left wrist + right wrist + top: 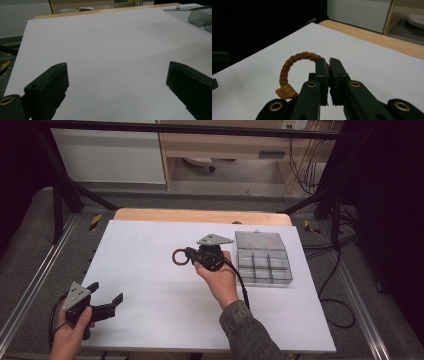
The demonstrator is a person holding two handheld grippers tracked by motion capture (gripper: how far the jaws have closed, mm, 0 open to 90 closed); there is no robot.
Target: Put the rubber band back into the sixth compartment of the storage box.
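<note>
Right fingers [322,72] clenched on braided brown cord bracelet [292,62], pinched at one side of loop, leather tag [286,92] dangling | left gripper [102,302] spread wide, holding nothing, low at near-left of white table [150,285] | bracelet held just above table, left of clear compartment box [262,257] | likely light, soft, floppy, grippy weave; best pinched across braid.

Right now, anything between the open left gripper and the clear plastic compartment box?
Nothing: bare white tabletop from left gripper to box, per high view.

Lab: framed rig [60,200], cables [305,165]
</note>
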